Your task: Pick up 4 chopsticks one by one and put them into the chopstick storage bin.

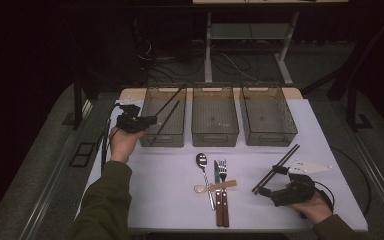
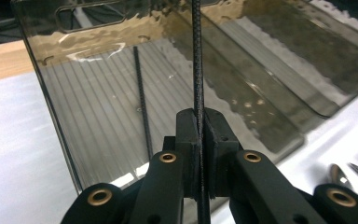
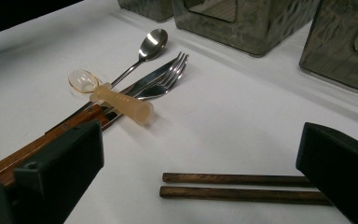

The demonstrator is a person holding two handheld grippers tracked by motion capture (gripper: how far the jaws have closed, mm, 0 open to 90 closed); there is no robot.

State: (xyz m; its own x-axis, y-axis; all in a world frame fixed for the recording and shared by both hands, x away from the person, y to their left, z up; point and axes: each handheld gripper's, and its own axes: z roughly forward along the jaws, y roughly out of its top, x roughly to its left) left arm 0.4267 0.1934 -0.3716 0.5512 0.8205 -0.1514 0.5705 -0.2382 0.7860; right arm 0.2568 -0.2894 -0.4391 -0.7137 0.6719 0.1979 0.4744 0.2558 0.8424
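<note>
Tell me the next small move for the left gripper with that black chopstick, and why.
Probably ease the left gripper a little further over the left bin, then open. Its fingers are shut on the black chopstick, whose far end already reaches over the bin, where a second black chopstick lies. The right gripper is open around the wooden chopsticks.

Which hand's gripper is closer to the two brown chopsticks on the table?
Right. The right gripper sits at the brown chopsticks, open jaws either side. The left gripper is far off at the left bin.
</note>
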